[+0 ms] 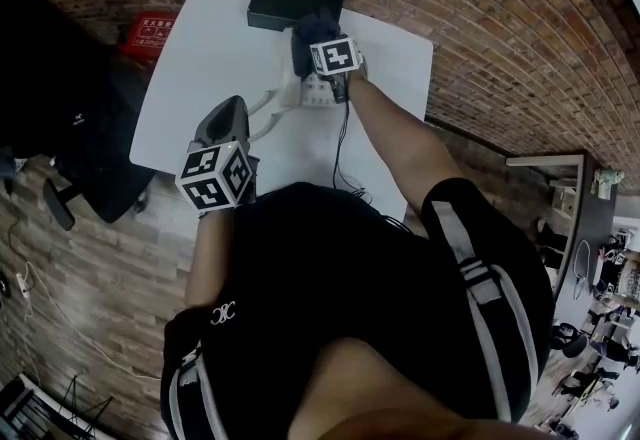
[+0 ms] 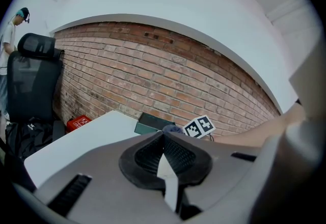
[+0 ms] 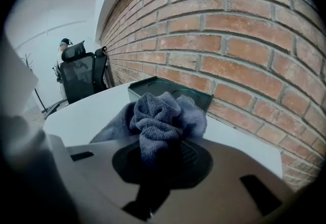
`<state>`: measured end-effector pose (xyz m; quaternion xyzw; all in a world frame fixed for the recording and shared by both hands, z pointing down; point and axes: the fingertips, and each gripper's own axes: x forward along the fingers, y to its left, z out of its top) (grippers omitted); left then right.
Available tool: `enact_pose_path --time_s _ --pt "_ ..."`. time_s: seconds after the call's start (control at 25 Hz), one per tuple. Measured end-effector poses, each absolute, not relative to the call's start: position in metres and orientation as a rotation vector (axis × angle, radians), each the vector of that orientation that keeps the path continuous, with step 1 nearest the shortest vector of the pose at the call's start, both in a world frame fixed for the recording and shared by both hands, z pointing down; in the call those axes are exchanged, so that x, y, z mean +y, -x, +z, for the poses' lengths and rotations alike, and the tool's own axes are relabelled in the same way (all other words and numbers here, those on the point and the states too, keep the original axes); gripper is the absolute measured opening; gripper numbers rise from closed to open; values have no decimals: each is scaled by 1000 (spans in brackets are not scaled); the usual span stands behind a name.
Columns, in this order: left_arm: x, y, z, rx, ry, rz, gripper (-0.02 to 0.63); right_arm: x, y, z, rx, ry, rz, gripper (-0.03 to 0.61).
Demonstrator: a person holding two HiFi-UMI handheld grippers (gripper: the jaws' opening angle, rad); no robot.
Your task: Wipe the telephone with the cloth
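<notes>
Left gripper (image 2: 163,139), jaws pressed together on nothing, hangs over the near left part of the white table (image 1: 190,78), with bare tabletop open to its left up to the edge. Farther in, the right gripper (image 3: 159,157) is clamped on a bunched blue cloth (image 3: 164,113) over the far end of the white telephone (image 1: 312,91); whether they touch cannot be told. Just beyond stands a dark box (image 1: 295,1) at the table's far edge, against the brick wall (image 1: 480,18).

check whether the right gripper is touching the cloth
Touching. The right gripper is shut on the cloth; that gripper's own view shows the fabric bunched and pinched between its jaws.
</notes>
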<state>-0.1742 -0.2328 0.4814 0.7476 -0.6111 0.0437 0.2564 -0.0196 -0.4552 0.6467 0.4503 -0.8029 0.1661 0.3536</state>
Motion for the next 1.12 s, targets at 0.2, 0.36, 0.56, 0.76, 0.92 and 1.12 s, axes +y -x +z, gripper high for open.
enact_pose_path --time_s 0.2,0.36,0.56,0.76,0.92,1.12 --pt "-233 177 480 -1656 -2035 106 0 -458 -23 646 -2035 -1262 482 32" --pt "-234 173 480 -1634 -2043 104 0 -448 -26 649 -2036 -1218 479 32" --pt "-234 164 483 -1608 -2059 113 0 -423 -21 656 -2042 -1101 421 32" --pt "-234 159 483 -1595 -2065 111 0 -384 -20 670 -2079 -1051 318 32" --pt "-234 159 484 -1588 -2067 115 2 -345 -15 680 -2106 -1002 304 32" --pt "-233 153 486 -1569 -2070 110 0 -315 -12 686 -2129 -992 314 31"
